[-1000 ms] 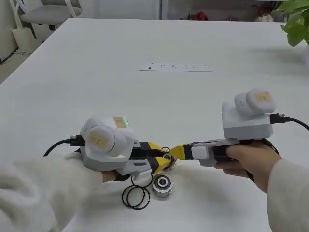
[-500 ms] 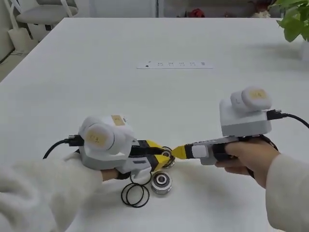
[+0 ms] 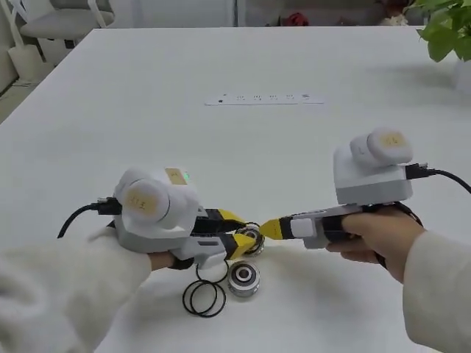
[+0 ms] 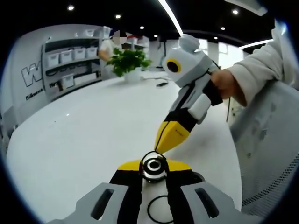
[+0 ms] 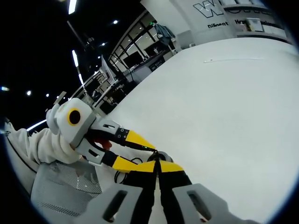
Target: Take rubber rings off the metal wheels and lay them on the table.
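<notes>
The table (image 3: pixel 221 154) is a plain white surface with a matte finish. In the head view, a white power strip (image 3: pixel 263 98) lies flat at 12 o'clock from the work, well apart from it. Green plant (image 3: pixel 445 29) leaves enter at 2 o'clock. A chair (image 3: pixel 62 15) stands beyond the table edge at 10 o'clock. The left gripper view shows wall shelving (image 4: pixel 70 60) with bins and recessed ceiling lights.

The left tongs (image 3: pixel 239 234) are closed on a metal wheel (image 3: pixel 250 240), one jaw on each side, just above the table near its 6 o'clock edge. The right tongs (image 3: pixel 266 230) are closed, jaws pressed together, with the tips touching the wheel's rim from 3 o'clock. Whether a ring is pinched between them cannot be told.

A second metal wheel (image 3: pixel 243 276) rests on the table at 6 o'clock from the held wheel. Two black rubber rings (image 3: pixel 205 298) lie flat, overlapping, at 7 o'clock.
</notes>
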Motion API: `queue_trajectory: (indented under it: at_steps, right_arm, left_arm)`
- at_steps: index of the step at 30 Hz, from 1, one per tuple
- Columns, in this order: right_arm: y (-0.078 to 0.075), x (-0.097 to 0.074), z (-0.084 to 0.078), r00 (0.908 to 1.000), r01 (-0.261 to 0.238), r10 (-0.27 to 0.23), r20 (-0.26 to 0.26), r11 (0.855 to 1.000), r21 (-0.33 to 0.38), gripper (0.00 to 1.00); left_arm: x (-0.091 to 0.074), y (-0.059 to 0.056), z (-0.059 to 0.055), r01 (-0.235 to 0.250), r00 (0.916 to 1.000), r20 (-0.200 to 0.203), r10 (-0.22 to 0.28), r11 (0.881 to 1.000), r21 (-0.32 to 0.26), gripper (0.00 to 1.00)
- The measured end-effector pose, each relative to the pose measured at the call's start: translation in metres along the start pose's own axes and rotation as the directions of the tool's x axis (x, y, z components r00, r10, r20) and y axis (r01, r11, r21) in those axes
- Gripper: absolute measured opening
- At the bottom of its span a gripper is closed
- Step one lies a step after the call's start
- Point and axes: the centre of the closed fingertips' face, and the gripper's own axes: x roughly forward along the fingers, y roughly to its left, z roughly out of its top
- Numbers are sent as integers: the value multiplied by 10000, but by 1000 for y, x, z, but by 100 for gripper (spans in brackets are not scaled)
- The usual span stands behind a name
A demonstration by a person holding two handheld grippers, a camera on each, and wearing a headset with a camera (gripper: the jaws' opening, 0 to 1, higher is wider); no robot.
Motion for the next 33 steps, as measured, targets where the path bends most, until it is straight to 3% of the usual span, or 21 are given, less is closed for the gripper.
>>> queue_trajectory:
  at_steps: [11,18,23,28,33]
  right_arm:
    - [9,-3,8,9993,-252,251,261,9997,12,0]
    - [16,-3,11,9983,-451,453,375,9990,-76,0]
    - [22,-6,21,9946,-669,656,799,9977,133,0]
    - [24,-6,23,9929,-792,764,915,9965,269,0]
    - [30,-3,21,9927,-939,919,784,9953,222,0]
  left_arm:
    - [-15,1,16,6,10000,79,-8,9994,336,35]
    - [-33,11,29,-293,9994,209,276,9960,843,38]
    - [-47,17,38,-554,9979,383,513,9920,1136,42]
    - [-64,24,51,-827,9935,853,753,9927,876,46]
    - [-85,29,48,-1078,9899,988,1017,9924,587,49]
